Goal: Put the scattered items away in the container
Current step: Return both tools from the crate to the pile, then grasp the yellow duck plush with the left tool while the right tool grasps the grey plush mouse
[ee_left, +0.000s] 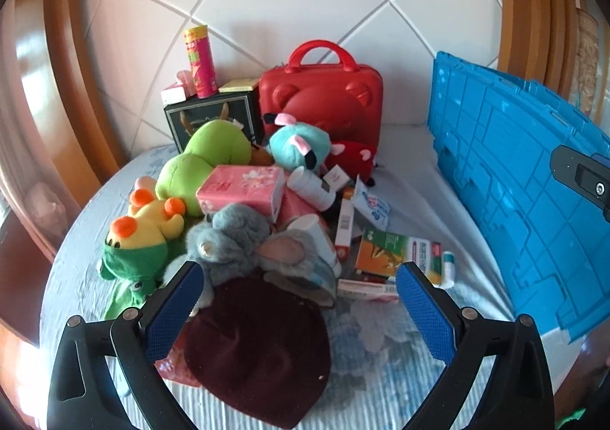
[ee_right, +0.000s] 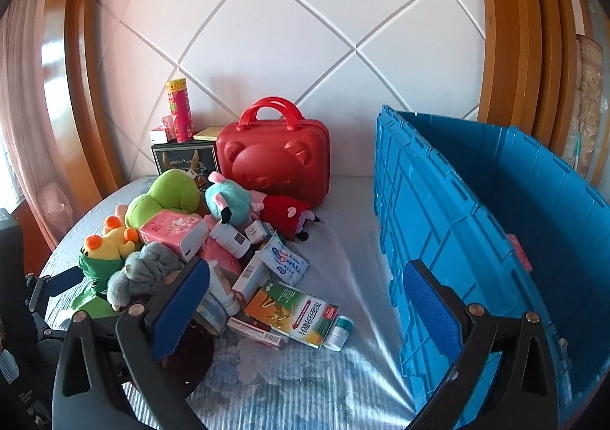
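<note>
A pile of scattered items lies on the bed: a dark maroon hat point(ee_left: 259, 350), a grey plush mouse point(ee_left: 232, 239), a yellow duck plush point(ee_left: 145, 228), a pink tissue pack point(ee_left: 244, 188) and an orange-green medicine box point(ee_left: 396, 252). My left gripper point(ee_left: 301, 312) is open, its jaws on either side of the hat. The blue crate point(ee_right: 476, 224) stands open at the right. My right gripper point(ee_right: 305, 304) is open and empty, over the bed between the pile and the crate; the medicine box point(ee_right: 293, 313) lies between its jaws.
A red bear suitcase point(ee_right: 274, 159) and a black box point(ee_right: 183, 159) with a pink tube point(ee_right: 181, 111) on top stand against the padded headboard. Wooden frames flank the bed. A small white bottle point(ee_right: 339, 332) lies by the medicine box.
</note>
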